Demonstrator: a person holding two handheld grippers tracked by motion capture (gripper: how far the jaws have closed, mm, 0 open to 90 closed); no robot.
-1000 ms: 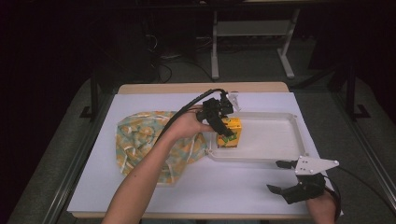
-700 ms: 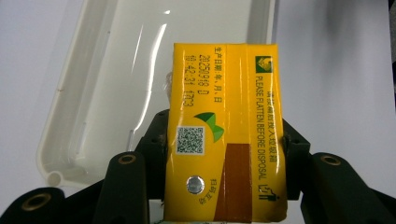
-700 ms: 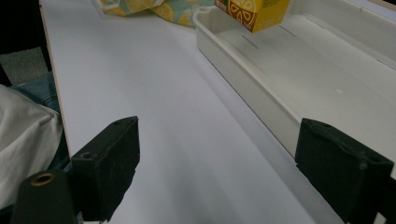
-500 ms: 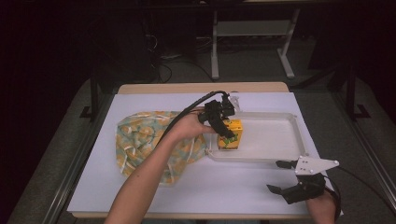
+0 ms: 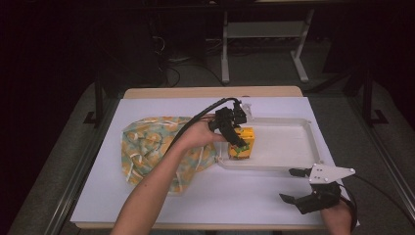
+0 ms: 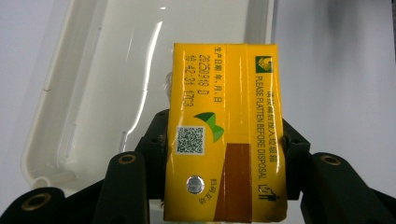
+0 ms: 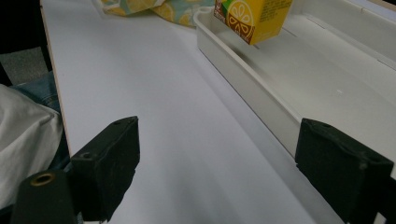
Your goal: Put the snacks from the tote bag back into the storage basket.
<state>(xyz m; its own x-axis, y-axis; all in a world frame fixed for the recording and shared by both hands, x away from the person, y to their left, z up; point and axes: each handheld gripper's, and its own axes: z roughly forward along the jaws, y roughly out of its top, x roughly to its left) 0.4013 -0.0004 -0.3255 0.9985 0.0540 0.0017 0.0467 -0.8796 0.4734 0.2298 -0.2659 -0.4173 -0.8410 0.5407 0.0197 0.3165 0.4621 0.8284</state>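
Note:
A yellow juice carton hangs tilted just above the left end of the white tray. My left gripper is shut on it, coming in from the left over the tray's rim. In the left gripper view the carton sits clamped between the two black jaws of that gripper, its printed top side facing the camera, with the tray beneath. My right gripper rests open near the table's front right corner. In its own view the right gripper has nothing between its jaws, and the carton is far ahead.
A yellow-and-teal patterned cloth bag lies crumpled on the white tabletop, left of the tray and under my left forearm. The tray's near wall runs just ahead of the right gripper. A metal stand is on the floor beyond the table.
The left gripper with the carton has sunk very slightly toward the tray. The right gripper has stayed in place.

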